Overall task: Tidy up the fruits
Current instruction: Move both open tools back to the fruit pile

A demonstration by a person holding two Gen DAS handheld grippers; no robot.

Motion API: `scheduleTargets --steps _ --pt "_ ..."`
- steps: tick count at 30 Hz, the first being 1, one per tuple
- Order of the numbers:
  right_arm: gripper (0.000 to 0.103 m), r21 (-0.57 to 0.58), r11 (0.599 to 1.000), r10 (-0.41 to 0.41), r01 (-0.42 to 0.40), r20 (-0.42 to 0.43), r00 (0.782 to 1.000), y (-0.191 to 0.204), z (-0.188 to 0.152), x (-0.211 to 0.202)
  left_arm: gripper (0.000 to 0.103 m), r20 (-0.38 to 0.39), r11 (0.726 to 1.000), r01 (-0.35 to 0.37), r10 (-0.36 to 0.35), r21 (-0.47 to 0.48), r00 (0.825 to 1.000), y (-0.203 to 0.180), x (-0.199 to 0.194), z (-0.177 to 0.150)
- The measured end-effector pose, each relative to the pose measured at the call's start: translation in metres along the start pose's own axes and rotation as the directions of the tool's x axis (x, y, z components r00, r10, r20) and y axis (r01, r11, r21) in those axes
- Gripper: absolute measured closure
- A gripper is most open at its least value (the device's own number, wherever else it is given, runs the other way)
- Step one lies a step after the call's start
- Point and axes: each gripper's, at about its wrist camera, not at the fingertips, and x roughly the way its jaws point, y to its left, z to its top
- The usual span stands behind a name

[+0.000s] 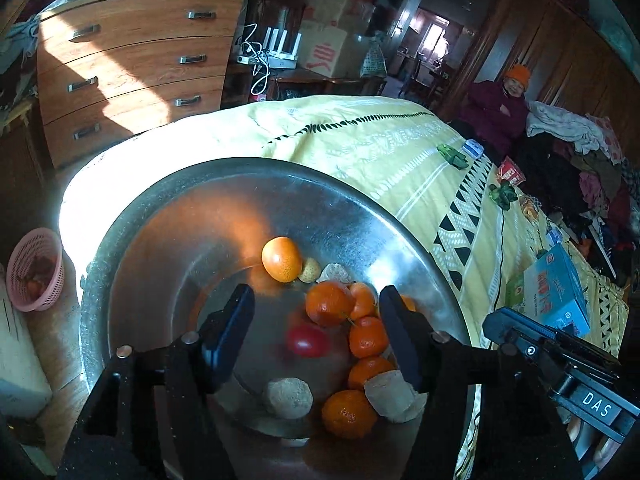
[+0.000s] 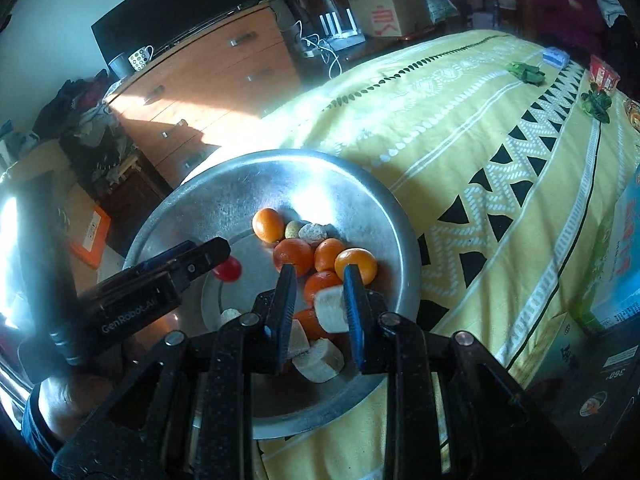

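On the yellow patterned bedspread [image 2: 460, 128] the wide shiny metal basin [image 1: 168, 216] already holds the round orange tangerines [image 1: 329, 303], red tomato [image 1: 307, 340] and pale chunks, suggesting sorting nearly done, with left gripper [image 1: 316, 328] wide open, empty, and right gripper [image 2: 318, 294] part-open, empty.

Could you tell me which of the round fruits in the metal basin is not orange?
The red fruit near the middle of the metal basin; the other round fruits, the oranges, cluster beside it toward the bedspread side.
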Motion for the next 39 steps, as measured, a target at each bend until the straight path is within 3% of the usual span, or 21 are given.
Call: scheduleTargets --steps 3,8,14,16,18,20,21,25,30,39 --pt "0.078 0.02 1.0 0.003 -0.004 0.042 0.999 -0.001 -0.001 -0.019 0.035 0.021 1.0 -0.01 0.009 0.017 1.0 -0.005 -0.006 0.001" --pt "0.078 -0.019 1.0 0.01 -0.008 0.126 0.992 0.008 -0.03 -0.072 0.035 0.098 0.988 -0.017 0.002 0.154 0.995 -0.052 -0.034 -0.007" --pt "0.076 -0.02 0.991 -0.127 0.132 0.163 0.978 -0.009 -0.105 -0.139 0.018 0.184 0.936 -0.009 -0.06 0.353 0.981 -0.139 -0.075 -0.041" --pt "0.074 0.016 0.983 -0.182 0.182 0.158 0.97 -0.023 -0.129 -0.158 0.013 0.188 0.917 0.015 -0.098 0.399 0.977 -0.17 -0.085 -0.054" --pt "0.063 0.058 0.971 -0.239 0.233 0.151 0.959 -0.039 -0.153 -0.176 0.012 0.187 0.899 0.032 -0.125 0.437 0.974 -0.199 -0.093 -0.066" --pt "0.044 0.12 0.955 -0.286 0.27 0.147 0.947 -0.056 -0.178 -0.194 0.012 0.178 0.877 0.058 -0.161 0.477 0.971 -0.225 -0.102 -0.079" --pt "0.041 0.15 0.946 -0.308 0.286 0.144 0.941 -0.063 -0.189 -0.203 0.011 0.176 0.865 0.068 -0.177 0.497 0.968 -0.239 -0.107 -0.085" --pt "0.039 0.255 0.911 -0.364 0.324 0.129 0.922 -0.088 -0.22 -0.231 0.011 0.163 0.828 0.102 -0.227 0.552 0.96 -0.283 -0.122 -0.106" --pt "0.034 0.315 0.885 -0.402 0.342 0.149 0.903 -0.106 -0.244 -0.259 0.011 0.153 0.8 0.114 -0.249 0.589 0.956 -0.319 -0.132 -0.121" --pt "0.03 0.396 0.861 -0.406 0.318 0.16 0.9 -0.13 -0.275 -0.276 0.011 0.125 0.759 0.106 -0.24 0.642 0.963 -0.352 -0.132 -0.144"
